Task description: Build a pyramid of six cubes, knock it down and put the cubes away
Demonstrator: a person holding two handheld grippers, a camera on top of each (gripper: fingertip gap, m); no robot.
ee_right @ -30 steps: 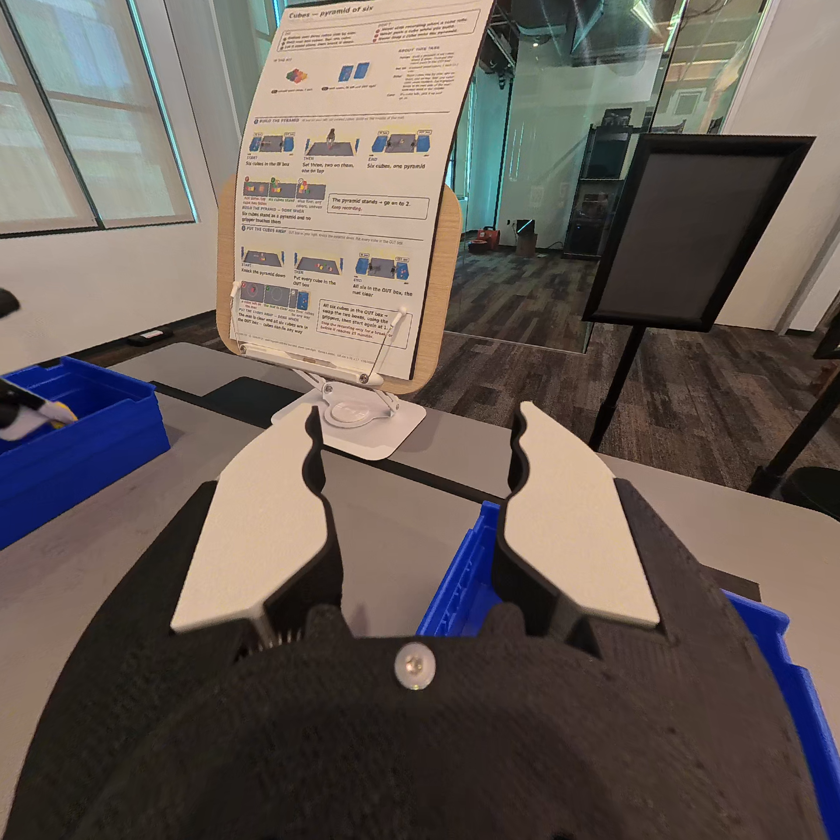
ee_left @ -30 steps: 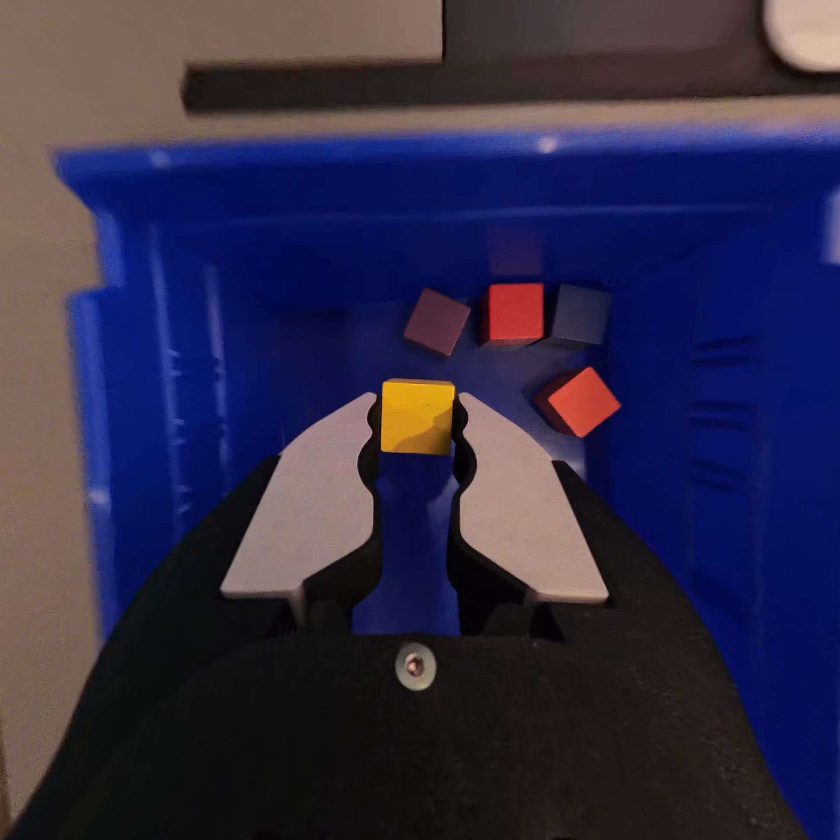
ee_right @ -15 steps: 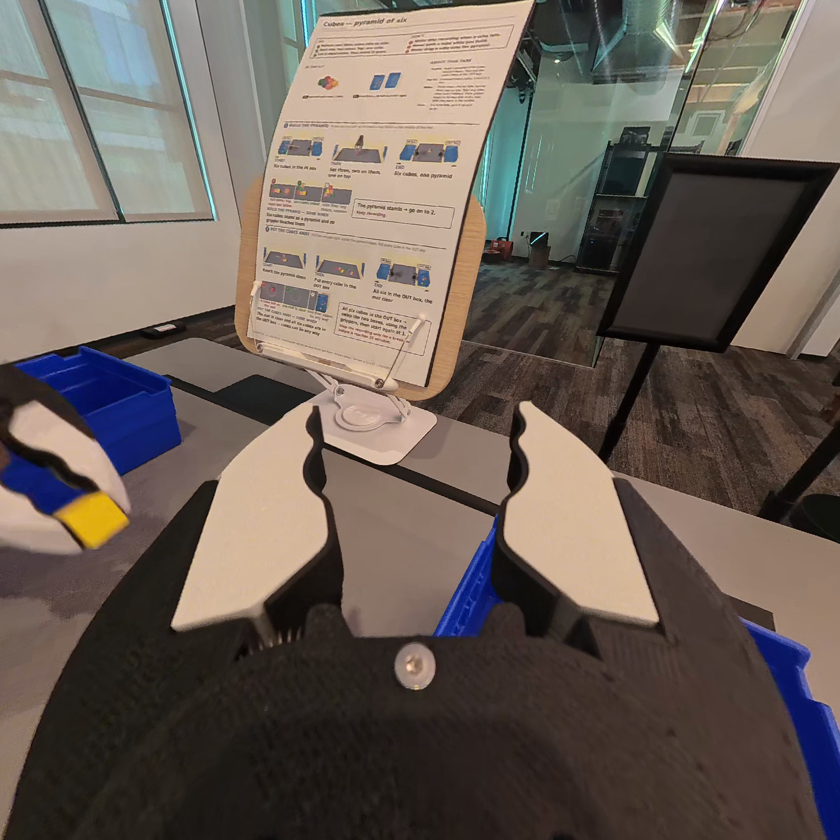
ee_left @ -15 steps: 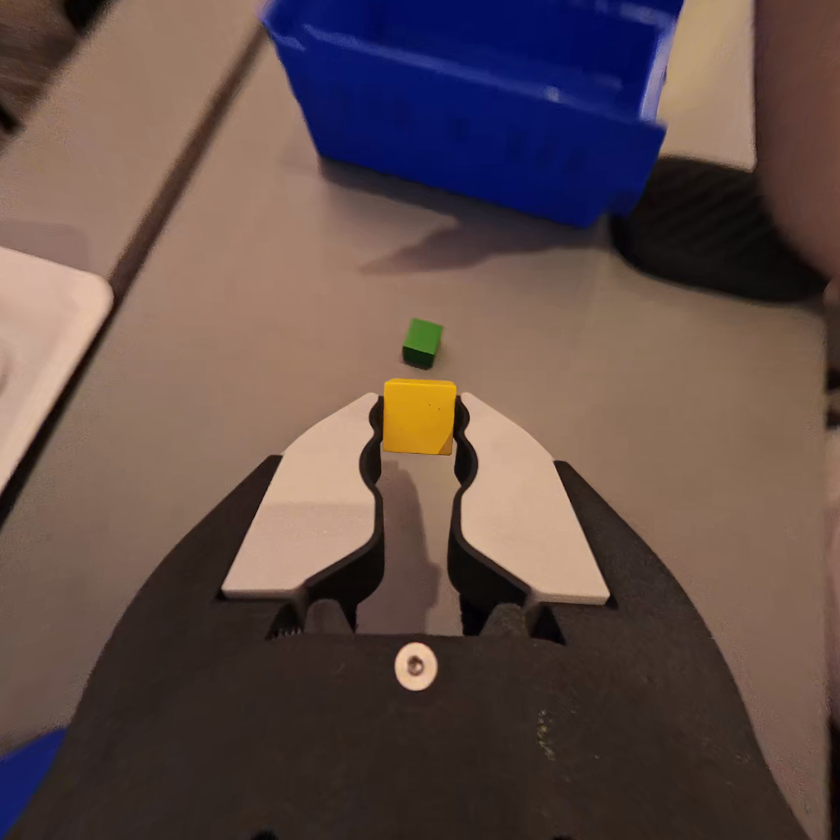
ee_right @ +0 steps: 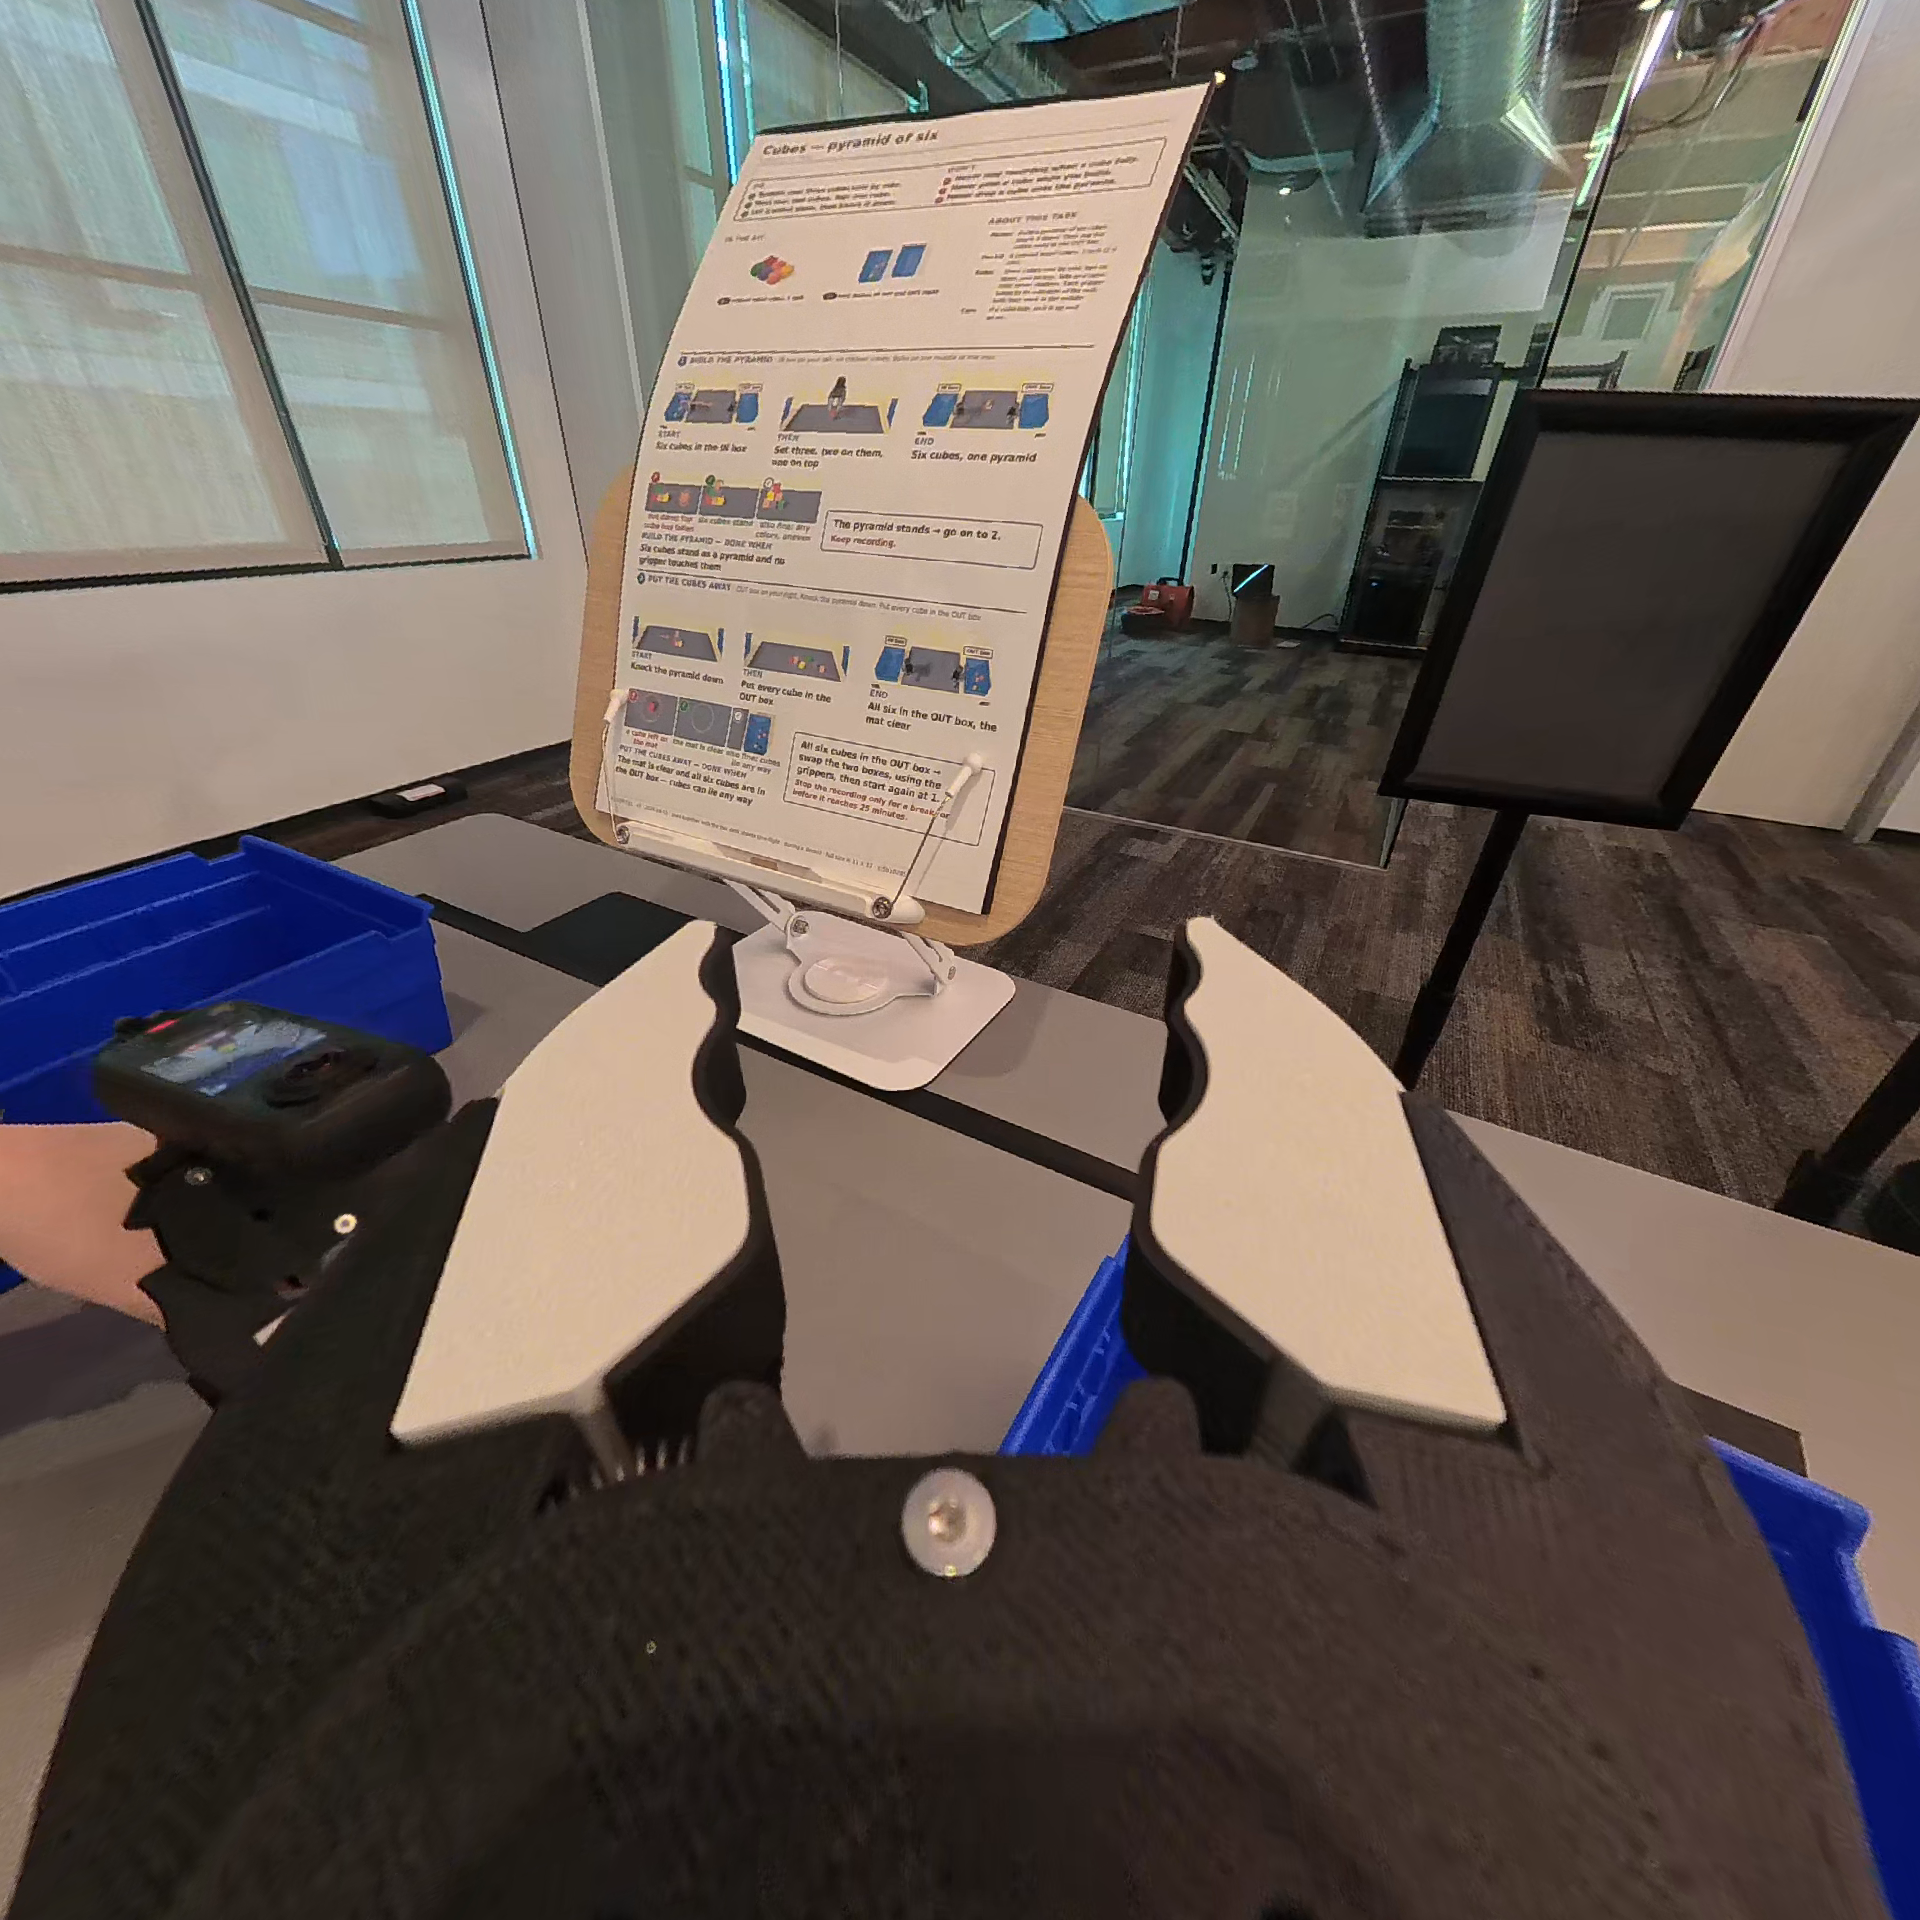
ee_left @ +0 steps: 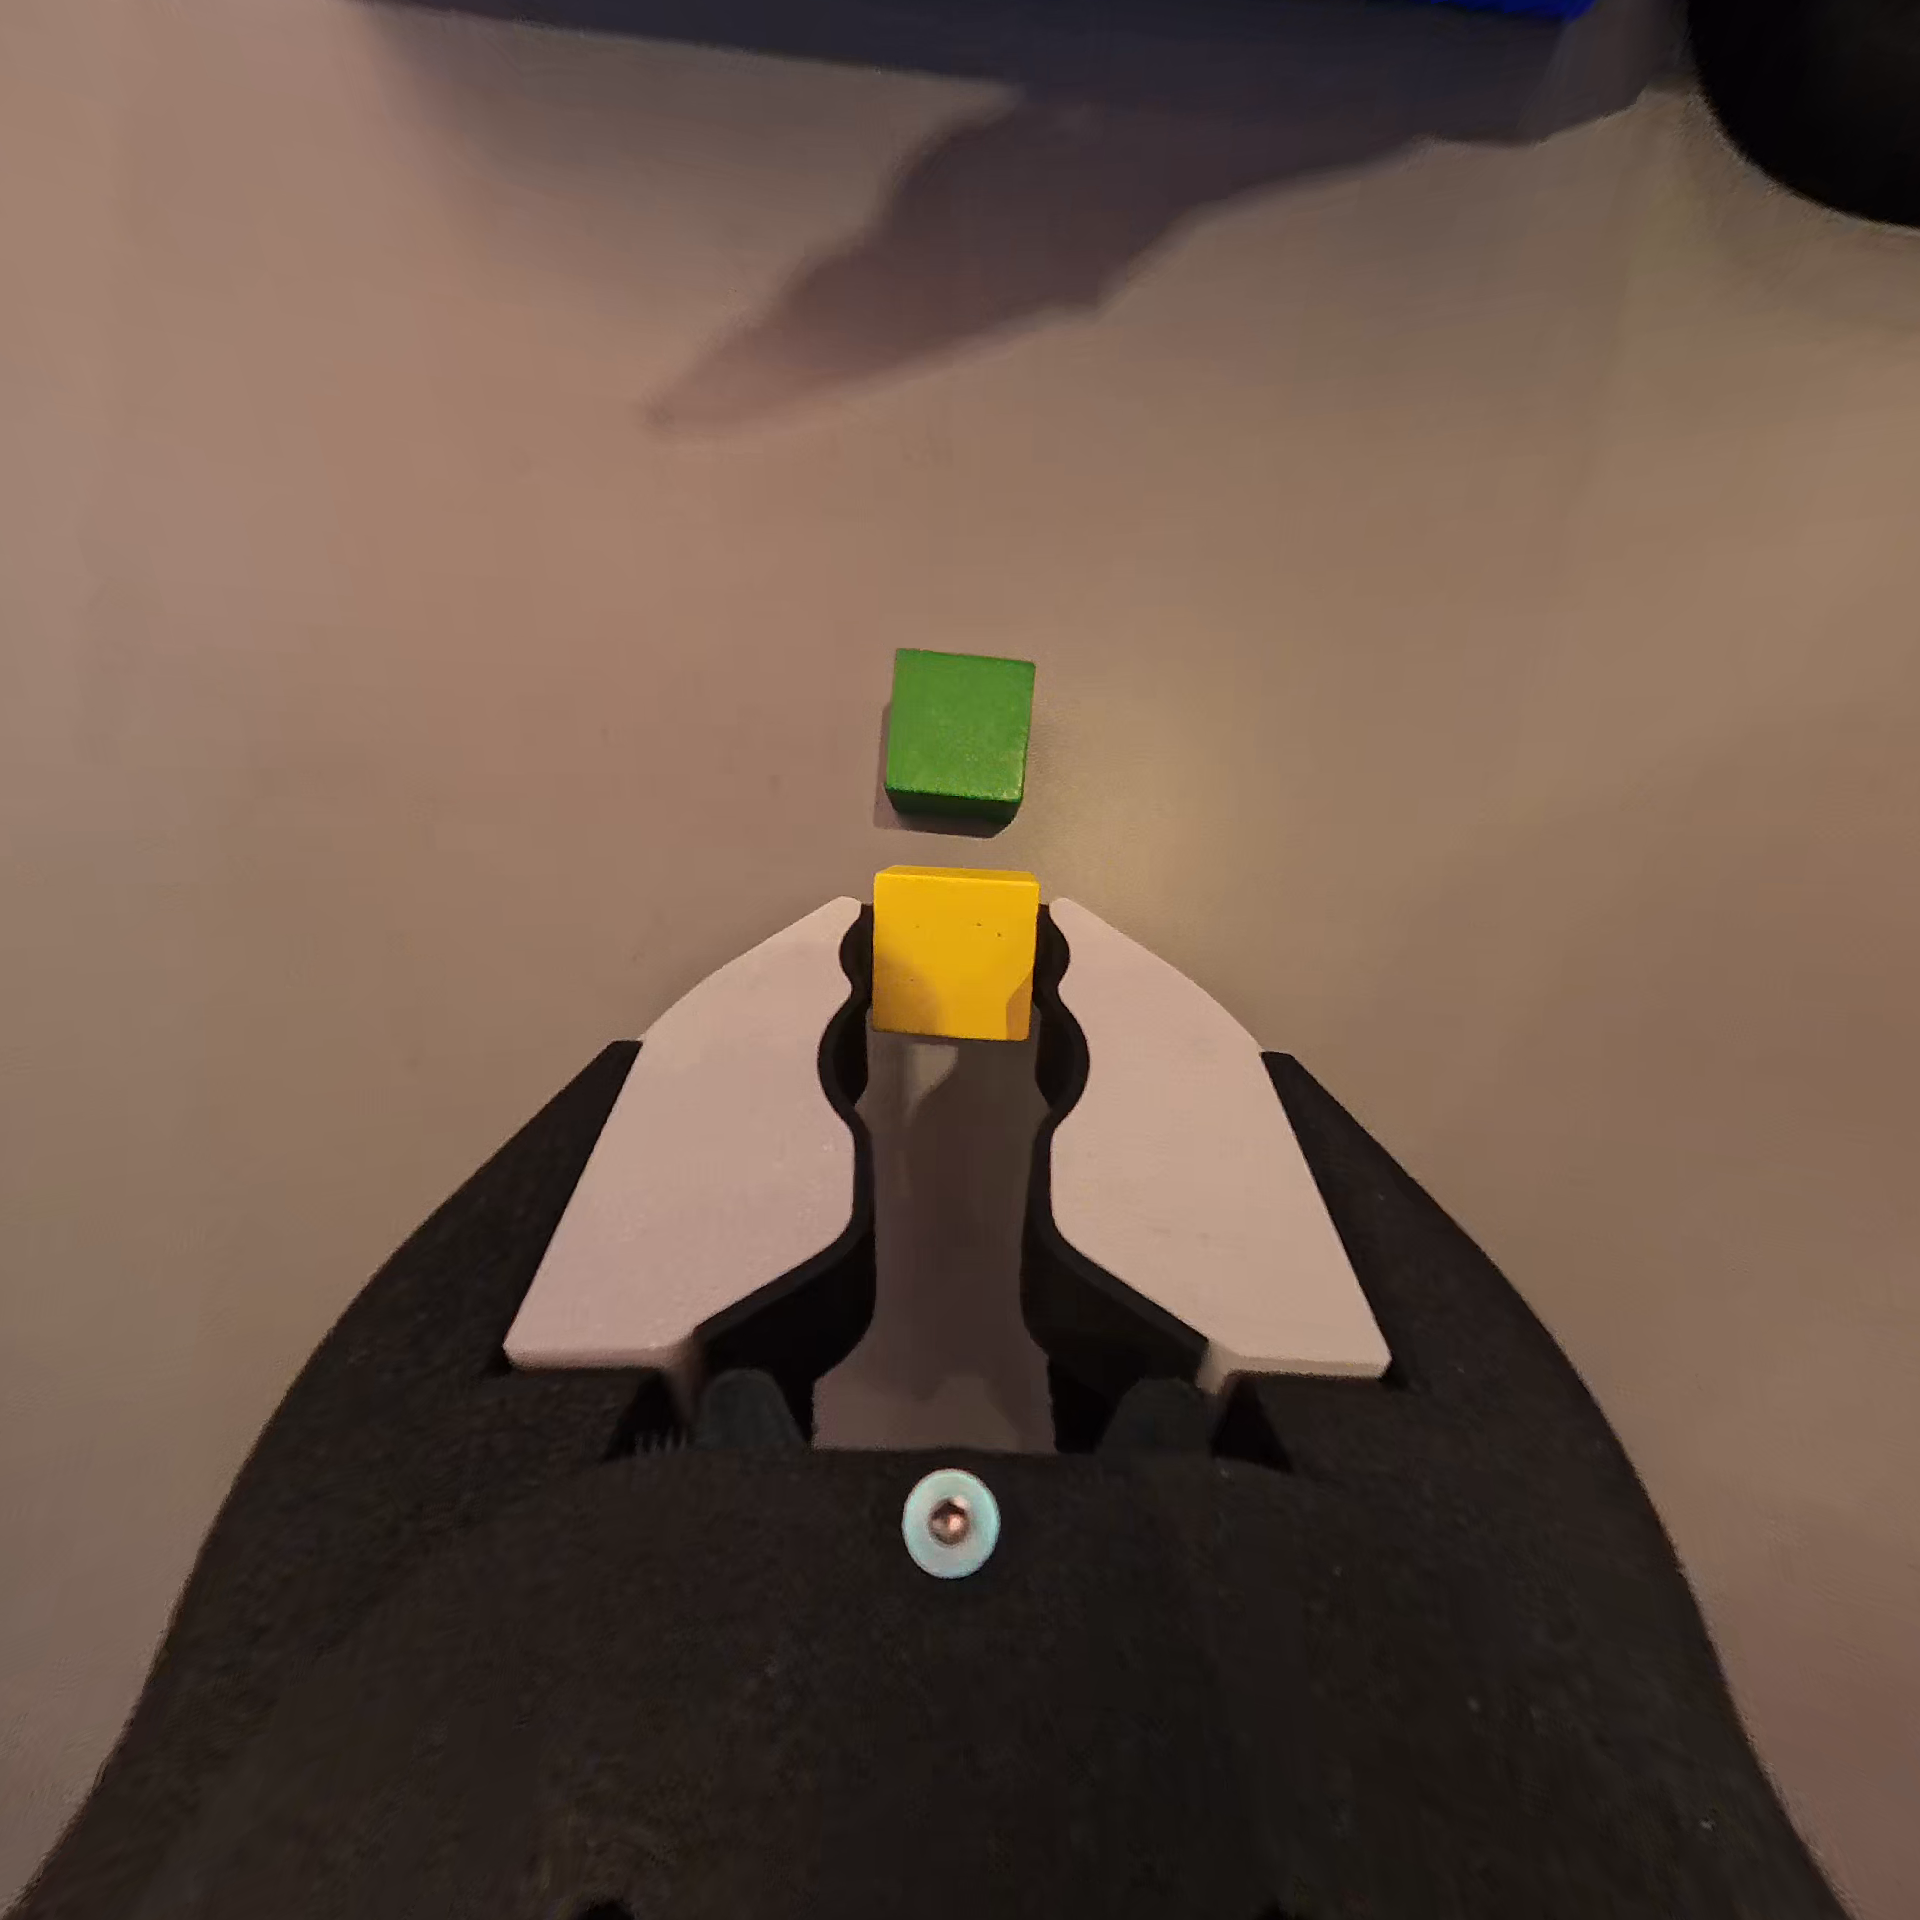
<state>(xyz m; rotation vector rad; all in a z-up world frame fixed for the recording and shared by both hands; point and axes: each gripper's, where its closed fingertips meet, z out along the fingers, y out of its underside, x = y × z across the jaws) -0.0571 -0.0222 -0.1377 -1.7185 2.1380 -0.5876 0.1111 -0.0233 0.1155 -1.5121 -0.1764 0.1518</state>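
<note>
Over on the left, a blue bin (ee_right: pixel 208 935) sat on the grey table (ee_right: pixel 935 1195), and in front of it a person's hand (ee_right: pixel 62 1216) held the left gripper (ee_left: pixel 954 951), whose black camera showed in the right wrist view while its fingers were hidden there. Its own view told more: the two pale fingers (ee_left: pixel 727 1122) were clamped on a yellow cube (ee_left: pixel 954 954), held low over the mat (ee_left: pixel 416 623), with a green cube (ee_left: pixel 958 732) lying just beyond it, close but apart, nothing standing between them. A dark shadow crossed the mat farther off. In the middle of the table, seen only from the right wrist, an instruction sheet (ee_right: pixel 894 499) leaned on a wooden-backed stand (ee_right: pixel 862 987). The right gripper (ee_right: pixel 951 997) hung with its jaws spread wide and nothing between them, above the edge of a second blue bin (ee_right: pixel 1081 1382), whose inside was blocked by the gripper's black body. Further right a black framed sign stand (ee_right: pixel 1652 613) stood on the dark floor beyond the table.
</note>
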